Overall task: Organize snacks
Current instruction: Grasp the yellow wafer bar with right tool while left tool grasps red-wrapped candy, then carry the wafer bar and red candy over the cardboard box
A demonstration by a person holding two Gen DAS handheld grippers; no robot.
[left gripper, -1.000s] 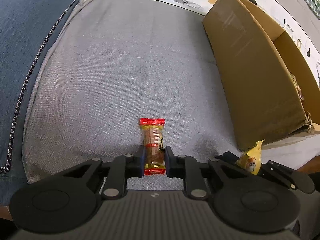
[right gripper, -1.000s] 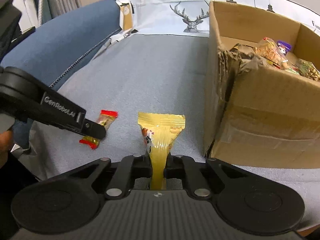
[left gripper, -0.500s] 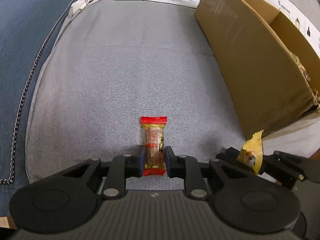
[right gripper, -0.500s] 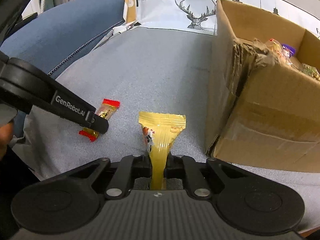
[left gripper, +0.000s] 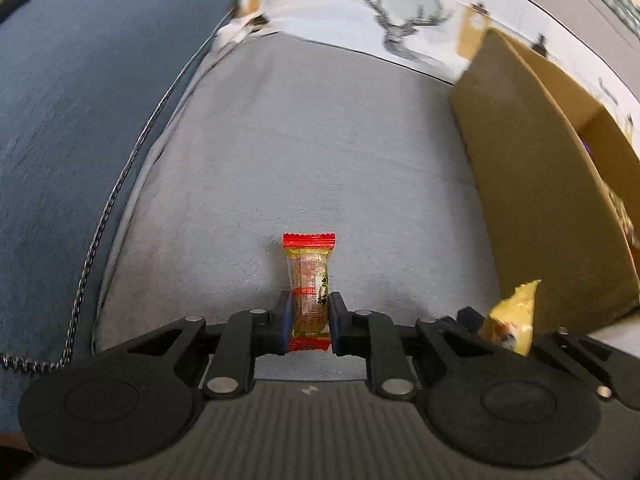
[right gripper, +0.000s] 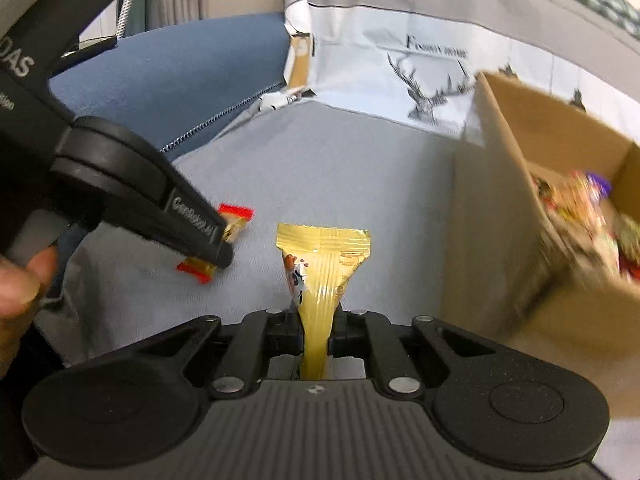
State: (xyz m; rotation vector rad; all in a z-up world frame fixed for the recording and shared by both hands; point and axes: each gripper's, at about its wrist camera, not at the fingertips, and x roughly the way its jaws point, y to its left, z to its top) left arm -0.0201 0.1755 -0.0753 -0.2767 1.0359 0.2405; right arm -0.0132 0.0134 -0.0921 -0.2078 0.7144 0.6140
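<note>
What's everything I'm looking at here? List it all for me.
red-ended candy: one, clear wrapper with red ends, pinched in the left tool
yellow snack packet: one, gold-yellow, pinched in the right tool
cardboard box: one, brown, on the right, open, with assorted snacks inside
grey cushion: one, light grey, under everything
blue fabric: one, dark blue, at left
deer-print cloth: one, white, behind
left tool: black, shut
right tool: black, shut

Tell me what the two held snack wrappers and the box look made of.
Red-ended candy: glossy clear plastic film, contents showing through. Yellow packet: shiny foil-like film, creased with glints. Box: matte brown corrugated cardboard, seemingly, with a torn, crumpled rim.
</note>
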